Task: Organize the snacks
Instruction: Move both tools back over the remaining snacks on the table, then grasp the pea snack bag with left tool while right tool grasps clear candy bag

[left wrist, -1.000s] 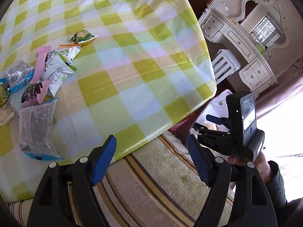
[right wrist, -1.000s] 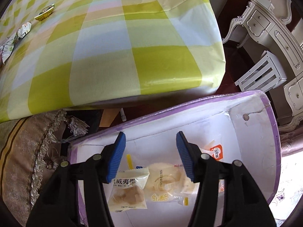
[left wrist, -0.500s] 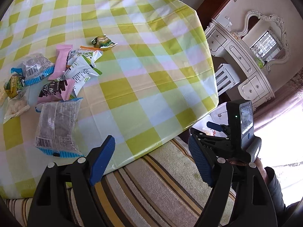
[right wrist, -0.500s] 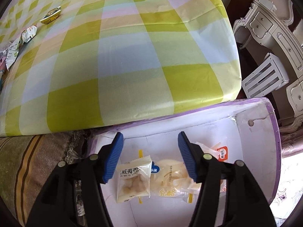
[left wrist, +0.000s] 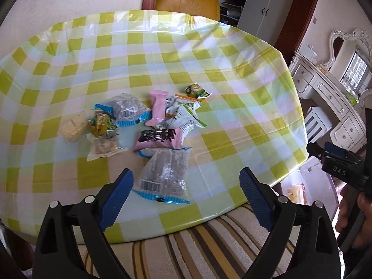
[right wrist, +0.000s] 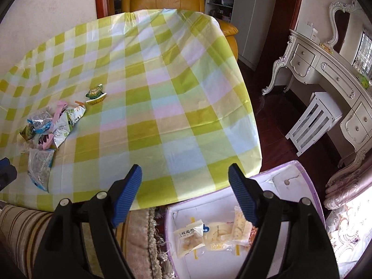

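A heap of snack packets (left wrist: 148,125) lies on the yellow-green checked tablecloth (left wrist: 232,139). Nearest me is a clear packet with blue ends (left wrist: 165,174); a pink packet (left wrist: 158,107) and a small green one (left wrist: 195,90) lie farther back. My left gripper (left wrist: 184,197) hovers over the near table edge, jaws opening, nothing held; the clear packet shows between the fingers. My right gripper (right wrist: 186,181) hangs above the table edge and the purple-rimmed white box (right wrist: 302,169), jaws opening and empty. Three packets (right wrist: 190,239) lie in the box. The heap (right wrist: 51,125) is at this view's left.
An orange armchair (left wrist: 186,2) stands behind the table. A white dressing table (right wrist: 325,69) and a white stool (right wrist: 318,121) are on the right over dark floor. A striped cushion (left wrist: 209,244) sits below the table edge. A hand (left wrist: 348,209) holds the right gripper (left wrist: 322,148).
Both cameras have tilted up. The left gripper swung toward the snack heap and spread wider. The right gripper rose out of the box to the table edge and spread wider.
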`<state>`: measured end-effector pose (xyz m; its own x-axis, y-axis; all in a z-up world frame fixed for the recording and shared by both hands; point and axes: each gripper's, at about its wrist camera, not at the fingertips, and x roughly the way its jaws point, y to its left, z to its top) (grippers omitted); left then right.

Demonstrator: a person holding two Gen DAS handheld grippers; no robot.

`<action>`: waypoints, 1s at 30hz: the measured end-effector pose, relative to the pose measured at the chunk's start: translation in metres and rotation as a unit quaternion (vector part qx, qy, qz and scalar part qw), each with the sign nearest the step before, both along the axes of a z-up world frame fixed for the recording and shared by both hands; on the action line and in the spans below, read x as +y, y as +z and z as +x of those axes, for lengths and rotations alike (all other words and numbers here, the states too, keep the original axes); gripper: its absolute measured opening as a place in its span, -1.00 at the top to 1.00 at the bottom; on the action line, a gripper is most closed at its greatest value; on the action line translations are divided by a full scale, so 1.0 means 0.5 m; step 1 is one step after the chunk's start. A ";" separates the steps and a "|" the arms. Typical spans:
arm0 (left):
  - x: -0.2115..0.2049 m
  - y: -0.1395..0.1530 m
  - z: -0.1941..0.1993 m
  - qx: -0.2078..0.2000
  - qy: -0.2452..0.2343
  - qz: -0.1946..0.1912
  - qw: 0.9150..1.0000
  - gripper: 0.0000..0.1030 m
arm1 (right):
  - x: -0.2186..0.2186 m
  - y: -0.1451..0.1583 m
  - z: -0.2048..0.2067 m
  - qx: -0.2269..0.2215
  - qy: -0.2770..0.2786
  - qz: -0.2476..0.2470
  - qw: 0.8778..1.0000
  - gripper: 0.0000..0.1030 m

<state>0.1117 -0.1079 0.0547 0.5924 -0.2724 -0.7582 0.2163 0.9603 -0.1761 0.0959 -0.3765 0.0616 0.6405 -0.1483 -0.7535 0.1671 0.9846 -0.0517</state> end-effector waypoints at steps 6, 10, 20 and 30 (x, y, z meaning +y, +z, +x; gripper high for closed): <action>0.081 0.013 -0.002 -0.040 0.035 0.064 0.997 -0.85 | 0.095 0.027 0.042 -0.026 0.035 0.021 0.999 -0.55; 0.151 0.017 0.009 -0.048 0.066 0.062 0.995 -0.90 | 0.160 0.007 0.072 -0.020 0.063 0.036 0.997 -0.55; 0.266 -0.040 0.086 0.016 0.128 -0.028 0.991 -0.87 | 0.306 -0.060 0.112 0.029 0.118 0.094 0.988 -0.55; 0.243 -0.111 0.180 0.080 0.103 -0.069 0.989 -0.49 | 0.408 -0.098 0.141 0.063 0.144 0.091 0.983 -0.55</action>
<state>0.2014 0.0137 -0.0006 0.5209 -0.2666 -0.8109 -0.0224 0.9454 -0.3252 0.1664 -0.1727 0.0126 0.5366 0.1701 -0.8265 -0.1155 0.9851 0.1277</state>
